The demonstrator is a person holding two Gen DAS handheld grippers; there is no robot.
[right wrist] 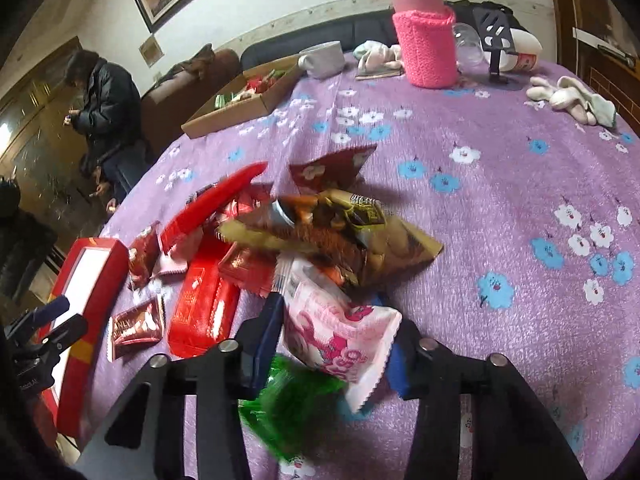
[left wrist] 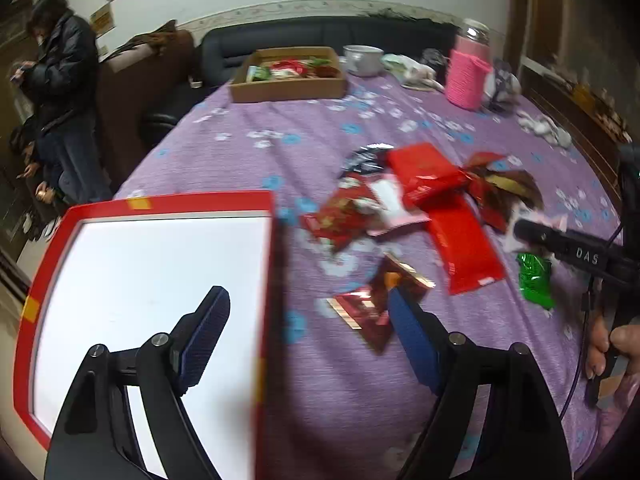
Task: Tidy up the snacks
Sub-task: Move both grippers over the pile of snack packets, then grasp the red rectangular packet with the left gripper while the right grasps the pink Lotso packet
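A pile of snack packets lies on the purple flowered tablecloth [left wrist: 248, 152]: long red packs [left wrist: 464, 248], a brown-gold chip bag [right wrist: 344, 236] and small dark red packets [left wrist: 372, 304]. My left gripper [left wrist: 308, 300] is open above the red-rimmed white tray [left wrist: 152, 280], its right finger by a dark red packet. My right gripper [right wrist: 332, 320] is shut on a pink and white snack bag [right wrist: 340, 328], held above a blurred green packet [right wrist: 296, 404]. The right gripper [left wrist: 524, 232] also shows in the left wrist view, next to the green packet [left wrist: 536, 280].
A cardboard box [left wrist: 288, 76] with snacks stands at the far side, beside a white bowl [left wrist: 364, 60] and a jar in a pink knitted sleeve [left wrist: 468, 76]. White cloths [right wrist: 572, 100] lie at the right. A person [left wrist: 60, 92] stands left of the table.
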